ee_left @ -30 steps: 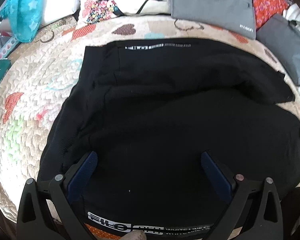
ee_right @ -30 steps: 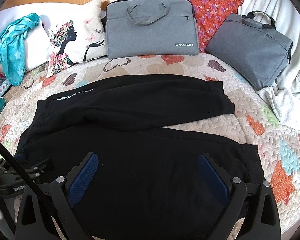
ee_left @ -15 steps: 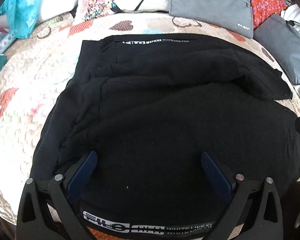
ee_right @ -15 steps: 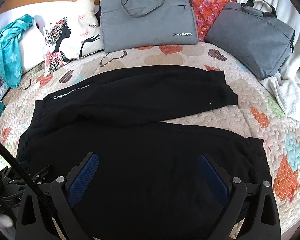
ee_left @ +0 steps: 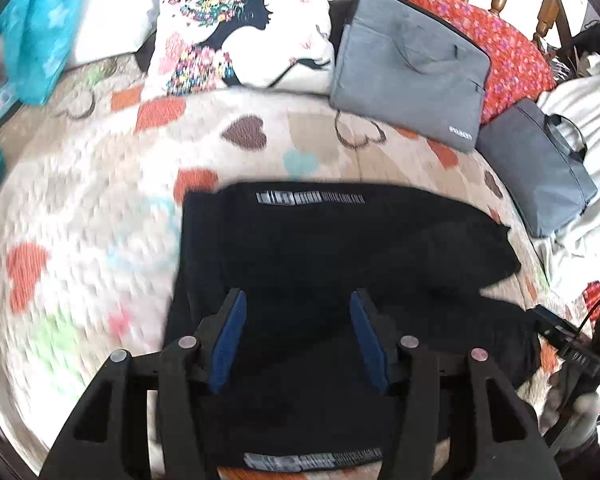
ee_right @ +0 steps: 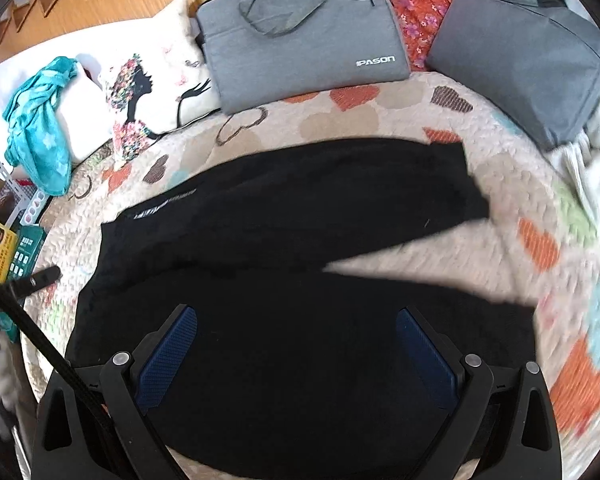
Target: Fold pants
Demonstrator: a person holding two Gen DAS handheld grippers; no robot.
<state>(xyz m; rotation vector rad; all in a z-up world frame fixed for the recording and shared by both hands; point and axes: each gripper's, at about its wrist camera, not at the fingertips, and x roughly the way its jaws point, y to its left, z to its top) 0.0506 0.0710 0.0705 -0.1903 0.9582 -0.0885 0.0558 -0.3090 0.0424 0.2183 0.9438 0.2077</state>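
Black pants (ee_left: 340, 248) lie spread flat on a heart-patterned quilt (ee_left: 80, 240), waistband at the left, both legs running right. They also show in the right wrist view (ee_right: 300, 216), the far leg angled away from the near one. My left gripper (ee_left: 298, 300) hovers over the waist end, its blue-padded jaws partly open with nothing between them. My right gripper (ee_right: 296, 316) hovers over the near leg, jaws wide open and empty. The left gripper's tip (ee_right: 44, 276) shows at the left edge of the right wrist view.
A printed pillow (ee_left: 240, 28), a grey laptop bag (ee_right: 304, 28) and a darker grey bag (ee_right: 516, 52) line the back of the bed. A teal cloth (ee_right: 40, 128) lies on a white pillow at back left. White fabric (ee_left: 580, 92) is piled at the right.
Both grippers have lifted and pulled back from the pants, so more of the bed shows. The left gripper's jaws have narrowed. The pants have not moved.
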